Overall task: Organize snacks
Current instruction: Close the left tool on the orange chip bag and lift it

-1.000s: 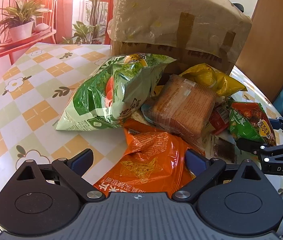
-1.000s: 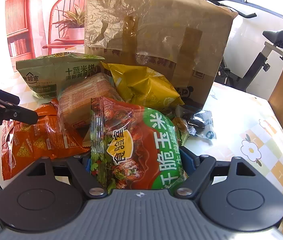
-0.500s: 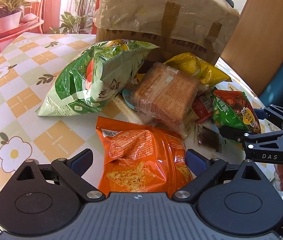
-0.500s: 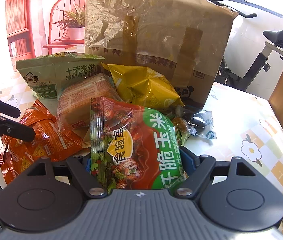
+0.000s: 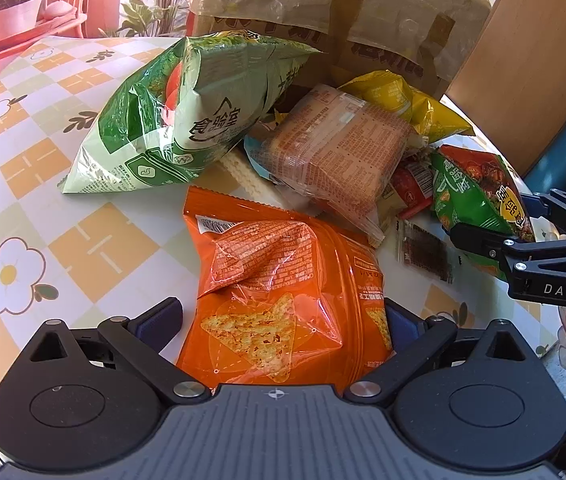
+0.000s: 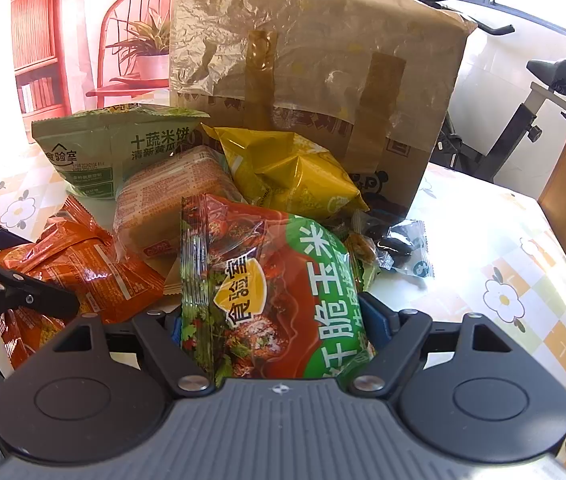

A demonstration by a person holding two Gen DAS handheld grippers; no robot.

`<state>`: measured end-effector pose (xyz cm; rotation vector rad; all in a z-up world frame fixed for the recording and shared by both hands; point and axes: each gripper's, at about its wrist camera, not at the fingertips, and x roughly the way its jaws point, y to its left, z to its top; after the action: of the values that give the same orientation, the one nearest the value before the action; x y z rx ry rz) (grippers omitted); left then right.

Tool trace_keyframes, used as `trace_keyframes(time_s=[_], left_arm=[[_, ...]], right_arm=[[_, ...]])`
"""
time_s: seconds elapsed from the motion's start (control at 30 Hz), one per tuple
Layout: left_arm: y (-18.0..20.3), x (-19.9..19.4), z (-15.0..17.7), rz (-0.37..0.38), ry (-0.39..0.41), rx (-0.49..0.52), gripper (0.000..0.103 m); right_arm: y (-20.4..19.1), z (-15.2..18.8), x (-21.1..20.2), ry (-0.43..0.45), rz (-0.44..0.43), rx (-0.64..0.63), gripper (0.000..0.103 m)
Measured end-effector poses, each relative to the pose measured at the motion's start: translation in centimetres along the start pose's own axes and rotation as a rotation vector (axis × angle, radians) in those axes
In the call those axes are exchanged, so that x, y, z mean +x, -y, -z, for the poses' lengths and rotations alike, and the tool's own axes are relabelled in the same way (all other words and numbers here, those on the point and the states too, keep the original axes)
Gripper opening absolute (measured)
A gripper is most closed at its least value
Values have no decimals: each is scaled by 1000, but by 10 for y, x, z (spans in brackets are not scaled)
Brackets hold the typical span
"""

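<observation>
Here, green bag [image 6: 95,156] reads 十蔬米饼; right gripper [image 5: 519,236] reads DAS.

The orange foil bag of triangular corn chips [image 5: 283,296] lies flat on the desk, its top flap crumpled and folded over. The pale-green puffed bag of rice crackers [image 5: 187,120] rests tilted, its upper end leaning toward the pile. The clear-wrapped brown block of biscuits [image 5: 339,152] sits slanted at the centre of the pile, overlapping a wafer pack beneath. The yellow crinkled foil bag [image 6: 291,172] lies behind it. The red-and-green glossy bag of corn snacks [image 6: 271,296] stands on edge, printed face up. A small dark clear-wrapped sachet [image 5: 425,250] lies flat on the desk.
</observation>
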<state>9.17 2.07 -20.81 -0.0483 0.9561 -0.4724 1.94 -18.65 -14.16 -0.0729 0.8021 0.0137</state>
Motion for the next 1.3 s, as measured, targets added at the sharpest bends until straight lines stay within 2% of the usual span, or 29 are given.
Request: trace_keyframes(time_s=[0.13, 0.17, 0.2, 0.43, 0.83, 1.3], left_arm=[[4, 1, 0, -12, -2, 9, 101], [7, 1, 0, -13, 0, 15, 99], [10, 0, 0, -3, 6, 22, 89], [23, -12, 1, -53, 49, 66, 77], [38, -45, 1, -128, 134, 131, 74], [54, -85, 4, -150, 260, 151, 74]], right_arm=[[0, 0, 0, 0, 0, 0, 81], [0, 0, 0, 1, 0, 0, 81], [0, 0, 0, 2, 0, 0, 81], [0, 1, -2, 8, 2, 4, 81], [6, -4, -18, 51, 27, 33, 81], [8, -12, -48, 121, 55, 38, 80]])
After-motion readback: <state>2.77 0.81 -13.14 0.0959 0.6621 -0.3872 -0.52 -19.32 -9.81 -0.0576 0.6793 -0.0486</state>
